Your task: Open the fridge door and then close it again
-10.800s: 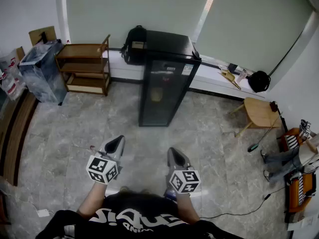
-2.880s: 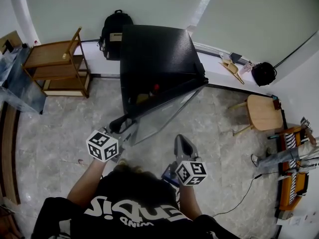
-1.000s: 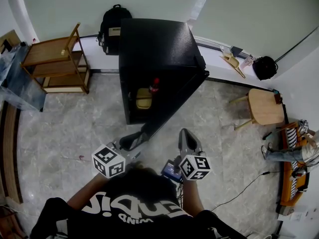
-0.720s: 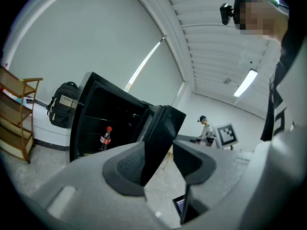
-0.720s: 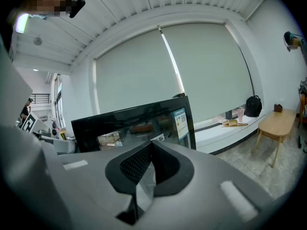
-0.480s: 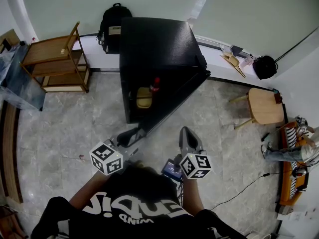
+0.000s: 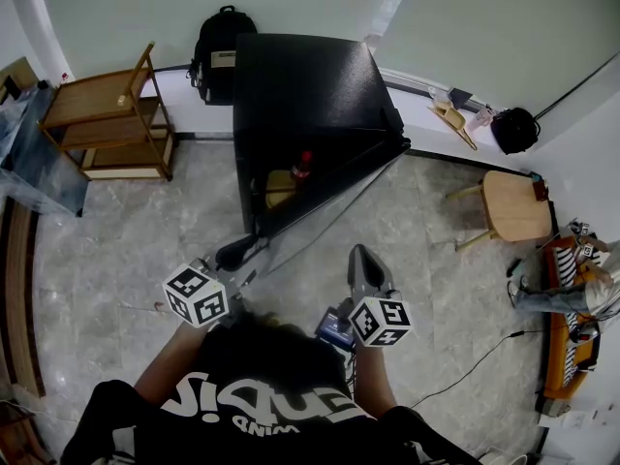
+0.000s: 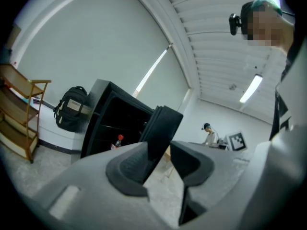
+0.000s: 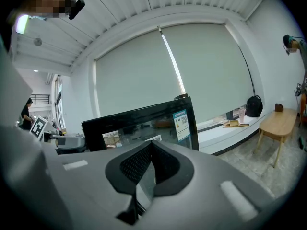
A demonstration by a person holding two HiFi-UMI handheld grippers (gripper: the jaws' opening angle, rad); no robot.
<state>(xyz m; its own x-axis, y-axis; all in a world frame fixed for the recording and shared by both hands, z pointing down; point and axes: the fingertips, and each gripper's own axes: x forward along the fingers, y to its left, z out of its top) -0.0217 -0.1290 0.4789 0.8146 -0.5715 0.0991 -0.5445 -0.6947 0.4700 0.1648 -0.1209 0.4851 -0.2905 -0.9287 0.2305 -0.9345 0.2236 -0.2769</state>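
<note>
Jaws of left gripper (image 7: 236,253) close around edge of black glass fridge door (image 7: 329,197), centre frame, to steer it; right gripper (image 7: 363,259) idles, tips together.

**Lighting and image quality**

Room is bright and evenly lit. Diffuse daylight comes through the pale translucent roller blinds (image 7: 291,8). A white ceiling strip lamp (image 8: 251,88) clips to pure white in the left gripper view. Shadows are faint and soft-edged, e.g. under the slatted wooden shelf rack (image 7: 102,114). The glossy grey marble-pattern floor (image 7: 126,250) carries a weak sheen. The matte black fridge (image 7: 300,85) reads as a dark mass with little detail, and its glass door (image 9: 144,123) mirrors the room. Fisheye bending is strong in all views, and both gripper views have black vignetted corners. Surfaces nearest those lenses are soft; the distance is sharp.
</note>
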